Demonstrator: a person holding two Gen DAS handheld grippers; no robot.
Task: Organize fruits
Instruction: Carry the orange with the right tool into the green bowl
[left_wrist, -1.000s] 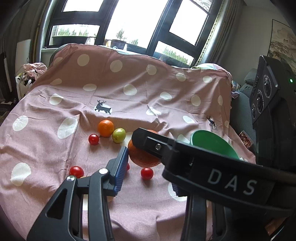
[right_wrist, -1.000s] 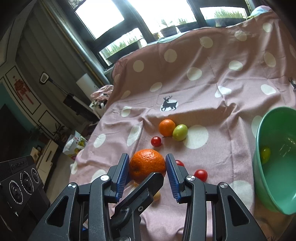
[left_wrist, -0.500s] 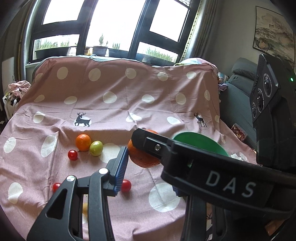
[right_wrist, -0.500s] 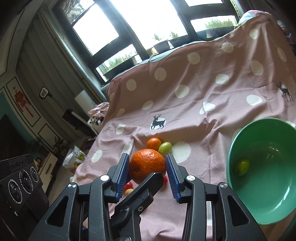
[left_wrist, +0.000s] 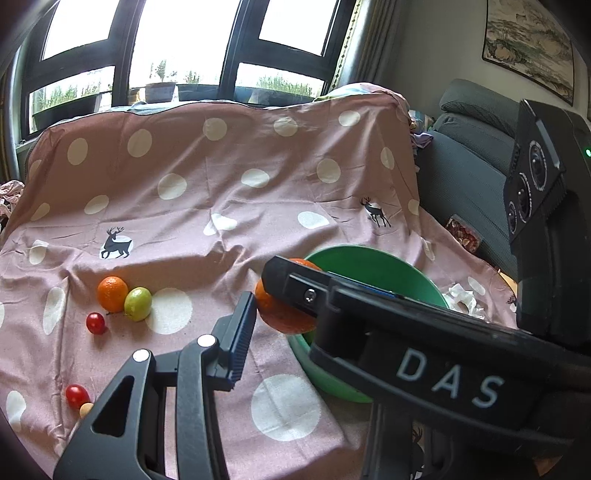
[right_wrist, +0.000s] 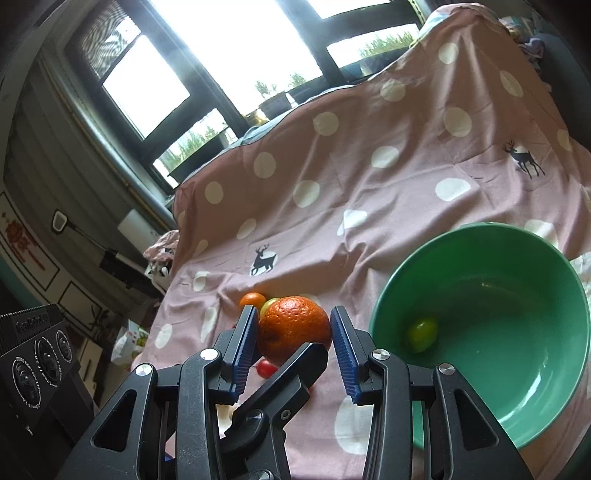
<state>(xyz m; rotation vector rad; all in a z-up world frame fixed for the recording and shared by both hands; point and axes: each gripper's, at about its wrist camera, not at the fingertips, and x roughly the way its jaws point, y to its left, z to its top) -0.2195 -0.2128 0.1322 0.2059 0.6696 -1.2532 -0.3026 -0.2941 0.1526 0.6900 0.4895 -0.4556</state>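
Right now my right claw grips the big orange beside the green bowl — my left claw touches it too, grip unclear.

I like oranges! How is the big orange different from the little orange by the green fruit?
The big orange is held up between gripper fingers; the little orange lies on the pink cloth. The big orange looks darker and bumpier; the little orange looks lighter and smoother. Both are round and not yet in the green bowl.

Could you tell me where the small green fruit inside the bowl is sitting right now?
In the right wrist view, the green fruit lies alone on the left side of the green bowl's floor.
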